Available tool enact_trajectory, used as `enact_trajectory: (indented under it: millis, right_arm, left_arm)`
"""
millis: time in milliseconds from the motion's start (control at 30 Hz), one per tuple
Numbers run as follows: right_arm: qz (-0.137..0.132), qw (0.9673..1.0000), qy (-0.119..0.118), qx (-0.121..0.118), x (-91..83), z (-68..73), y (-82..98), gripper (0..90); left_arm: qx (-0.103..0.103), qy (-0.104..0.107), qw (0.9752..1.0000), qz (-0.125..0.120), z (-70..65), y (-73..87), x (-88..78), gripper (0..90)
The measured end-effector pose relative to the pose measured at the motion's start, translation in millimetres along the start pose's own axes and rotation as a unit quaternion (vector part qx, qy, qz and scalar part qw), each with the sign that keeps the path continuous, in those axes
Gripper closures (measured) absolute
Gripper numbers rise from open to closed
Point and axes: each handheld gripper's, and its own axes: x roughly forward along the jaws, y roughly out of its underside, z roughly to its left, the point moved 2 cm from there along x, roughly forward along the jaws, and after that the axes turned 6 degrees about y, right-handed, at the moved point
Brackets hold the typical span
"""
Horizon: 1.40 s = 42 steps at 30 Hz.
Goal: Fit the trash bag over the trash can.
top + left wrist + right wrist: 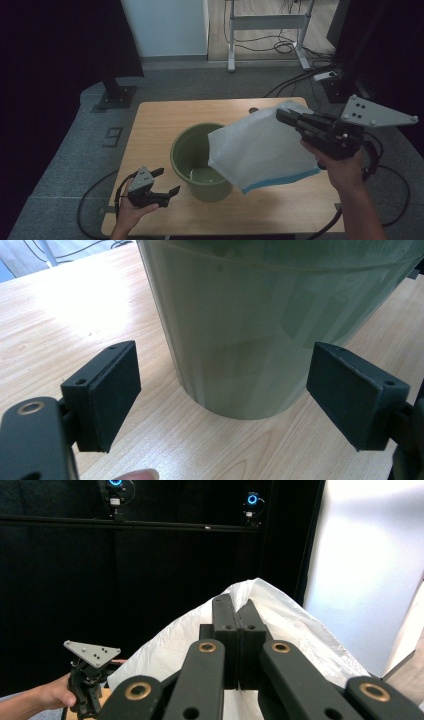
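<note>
White plastic bag (pixel 260 150) pinched at its top edge in the closed right gripper (pixel 281 116), hung aloft over the green bucket (pixel 200 162) at mid-table (pixel 155 120), lower corner at the rim, probably for lining the bucket. Left gripper (pixel 167 182) low beside the bucket's base, jaws wide apart and empty, seemingly placed to steady the wall.

A light wooden table (pixel 165 115) stands on a grey carpet floor (pixel 70 150). Black cables (pixel 295 80) lie on the floor past the table's far edge. A white desk frame (pixel 267 22) stands farther back by a white wall (pixel 165 25). Dark curtains (pixel 50 50) hang at both sides.
</note>
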Motion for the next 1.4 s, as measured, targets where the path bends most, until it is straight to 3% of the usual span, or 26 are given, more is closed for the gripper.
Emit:
enact_trajectory:
  millis: [433,900,1400]
  right_arm:
    - [0.004,0.9999,-0.01,0.007,15.9,1.9,6.0,89.1]
    - [0.012,0.9998,-0.013,0.006,31.6,5.5,9.0,89.1]
    - [0.018,0.9996,-0.023,0.001,61.0,16.3,1.6,89.1]
  left_arm:
    - [-0.004,0.006,1.0,-0.006,0.7,-0.6,-1.1,13.8]
    - [-0.005,0.002,1.0,0.001,2.2,2.1,-0.4,13.8]
    - [-0.01,-0.006,0.9997,0.02,6.7,10.6,4.1,13.9]
